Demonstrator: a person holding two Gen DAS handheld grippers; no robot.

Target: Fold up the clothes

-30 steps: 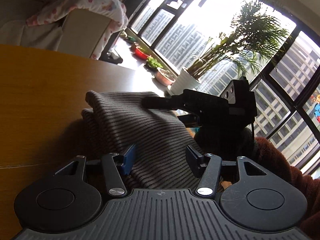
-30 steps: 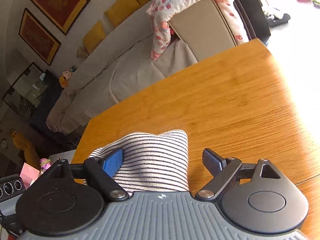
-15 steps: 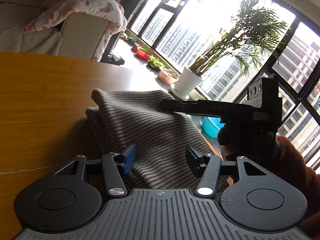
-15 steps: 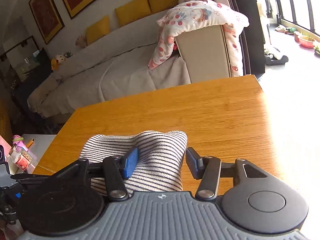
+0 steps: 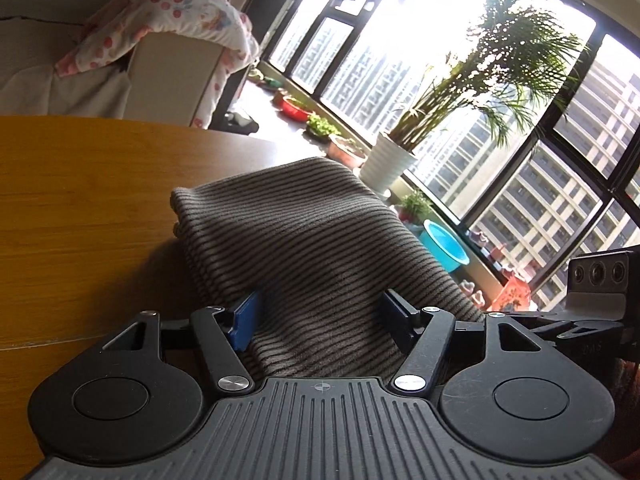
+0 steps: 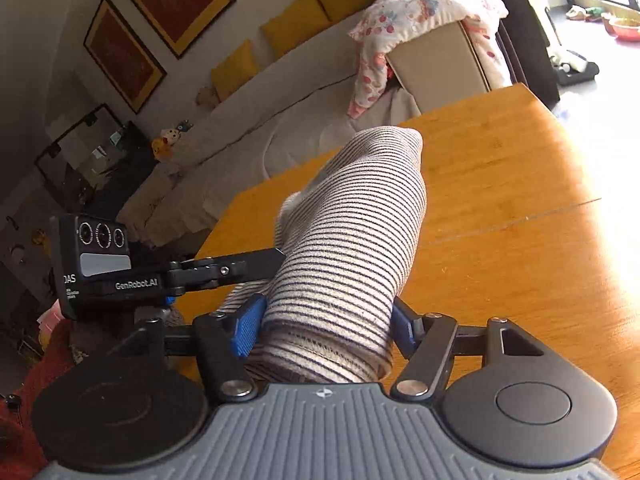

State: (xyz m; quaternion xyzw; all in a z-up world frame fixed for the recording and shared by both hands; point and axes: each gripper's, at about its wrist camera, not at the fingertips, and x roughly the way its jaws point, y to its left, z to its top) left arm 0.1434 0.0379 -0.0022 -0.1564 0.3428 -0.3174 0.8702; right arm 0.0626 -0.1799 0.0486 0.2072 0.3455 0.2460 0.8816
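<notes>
The striped garment (image 6: pixel 352 248) lies bunched into a thick, rolled bundle on the wooden table (image 6: pixel 520 208), near its window-side edge, with one end running back between the fingers of both grippers. In the right wrist view the roll fills the gap of the right gripper (image 6: pixel 324 324); its blue pads (image 6: pixel 248 326) sit against the cloth on either side and the jaws are opening, so the hold appears to be easing rather than firm. In the left wrist view the cloth (image 5: pixel 304 248) drapes up into the left gripper (image 5: pixel 320 316), whose fingers are spread and widening too — a little of the fabric lies between them, but the pads are not pressed onto it.

The step in hand is judged to be setting the bundle down and releasing it. It would be done well if the roll were lowered fully onto the table before either hold is given up, and if both grippers were drawn straight back along the fabric — not lifted — so that the layers are not dragged open. The table edge is close; the bundle should be kept clear of it.
</notes>
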